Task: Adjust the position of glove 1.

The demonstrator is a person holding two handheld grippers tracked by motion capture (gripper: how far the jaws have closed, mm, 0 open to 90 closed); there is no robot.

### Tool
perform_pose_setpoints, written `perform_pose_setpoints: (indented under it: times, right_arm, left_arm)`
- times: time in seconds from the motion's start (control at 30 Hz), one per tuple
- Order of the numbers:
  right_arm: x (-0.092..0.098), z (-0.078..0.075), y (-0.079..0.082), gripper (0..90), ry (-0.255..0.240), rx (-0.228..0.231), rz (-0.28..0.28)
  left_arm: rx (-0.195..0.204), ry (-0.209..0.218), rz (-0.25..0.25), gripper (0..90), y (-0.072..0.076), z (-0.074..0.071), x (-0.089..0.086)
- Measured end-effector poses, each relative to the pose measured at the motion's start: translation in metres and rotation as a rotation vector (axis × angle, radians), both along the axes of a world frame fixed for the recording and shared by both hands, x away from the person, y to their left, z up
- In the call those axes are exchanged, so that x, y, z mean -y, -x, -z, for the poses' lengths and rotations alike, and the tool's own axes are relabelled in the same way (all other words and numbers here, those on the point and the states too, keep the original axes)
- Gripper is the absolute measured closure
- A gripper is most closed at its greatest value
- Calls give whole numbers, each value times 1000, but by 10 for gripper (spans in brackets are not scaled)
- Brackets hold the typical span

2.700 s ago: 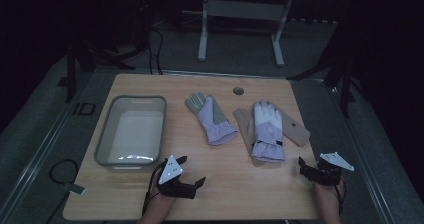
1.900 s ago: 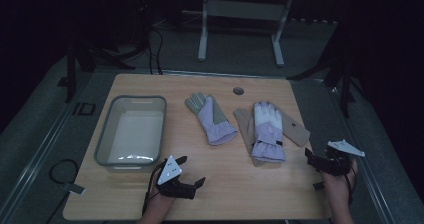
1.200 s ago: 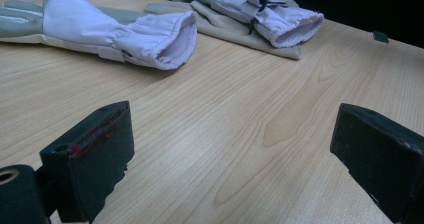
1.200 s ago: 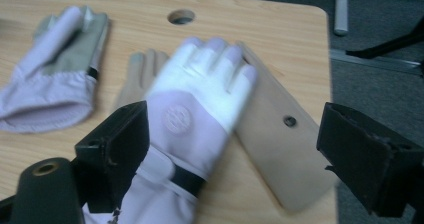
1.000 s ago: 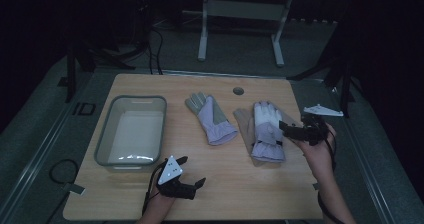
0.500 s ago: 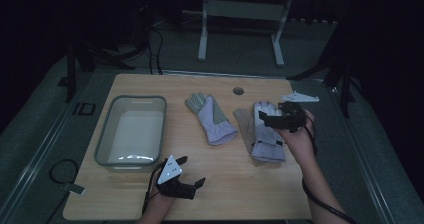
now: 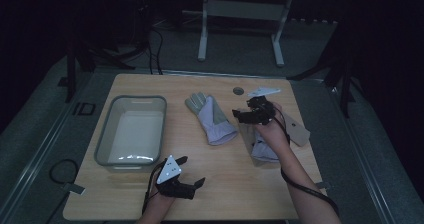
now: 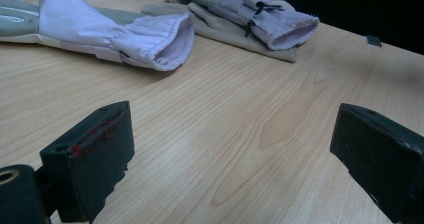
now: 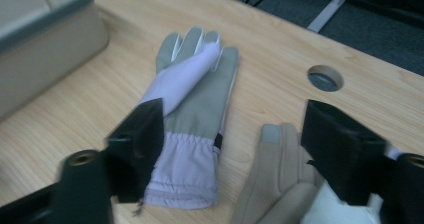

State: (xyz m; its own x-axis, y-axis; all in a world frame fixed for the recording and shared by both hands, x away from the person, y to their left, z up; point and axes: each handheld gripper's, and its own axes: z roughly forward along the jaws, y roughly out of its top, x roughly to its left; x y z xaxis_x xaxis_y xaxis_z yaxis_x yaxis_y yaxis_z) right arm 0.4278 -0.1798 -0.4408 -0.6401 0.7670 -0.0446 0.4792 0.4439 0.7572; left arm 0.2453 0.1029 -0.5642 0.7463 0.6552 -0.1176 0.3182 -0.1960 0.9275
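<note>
At the left of the pale wood-grain worktop (image 7: 125, 84) a rectangular grey plastic tub with rounded corners (image 7: 131, 131) is seen, its smooth whitish inside holding nothing. Just in front of its near right corner the left hand-held gripper (image 7: 192, 171) is held low over the boards, a grey three-cornered plate on top; in the left gripper view its two blocky black jaws are spread wide with only bare wood between them, and red marks are visible on the pad of one. Near the middle of the worktop a lilac and grey-green fabric glove (image 7: 212, 116) is laid flat, fingers pointing to the far edge and the gathered, elasticated cuff towards the person; in the right gripper view one lilac flap is folded over its grey-green palm. A small round hole (image 7: 238, 91) is cut in the worktop beyond it. Further right a second glove of lilac and tan fabric (image 7: 262, 151) is laid, its soft open cuff towards the person and a black cord visible on it in the left gripper view; much of it is covered in the high view by the person's right hand. Above its finger end the right hand-held gripper (image 7: 237, 116) is held, pointing towards the middle glove. Its jaws have just been closing, yet a broad gap is left between them, and nothing is gripped: the two gloves are seen lying on the wood beyond the pads. A black cable is trailed back along the right forearm.
</note>
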Motion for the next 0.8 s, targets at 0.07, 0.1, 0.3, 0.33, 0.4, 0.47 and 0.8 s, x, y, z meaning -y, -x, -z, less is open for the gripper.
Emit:
perform_pose_setpoints:
  times: [0.07,0.1,0.3,0.33,0.4,0.47,0.8]
  right_arm:
    - [-3,3,-2,354,-1,-4,-4]
    - [-6,6,-5,377,-8,-12,-7]
    - [-25,25,-20,456,8,-43,-27]
    - [-29,28,-23,481,9,-51,-31]
    - [-35,33,-27,490,18,-62,-39]
    - [-42,39,-32,516,41,-65,-50]
    - [-64,70,-58,550,87,-146,-75]
  left_arm:
    - [-2,1,1,38,0,0,0]
    - [-2,3,1,38,0,0,0]
    - [-4,7,3,38,0,0,-1]
    - [-3,4,5,38,-1,0,-1]
    - [-4,6,5,38,-1,0,-1]
    - [-3,6,6,38,-1,0,-1]
    - [-11,7,2,38,-1,0,-1]
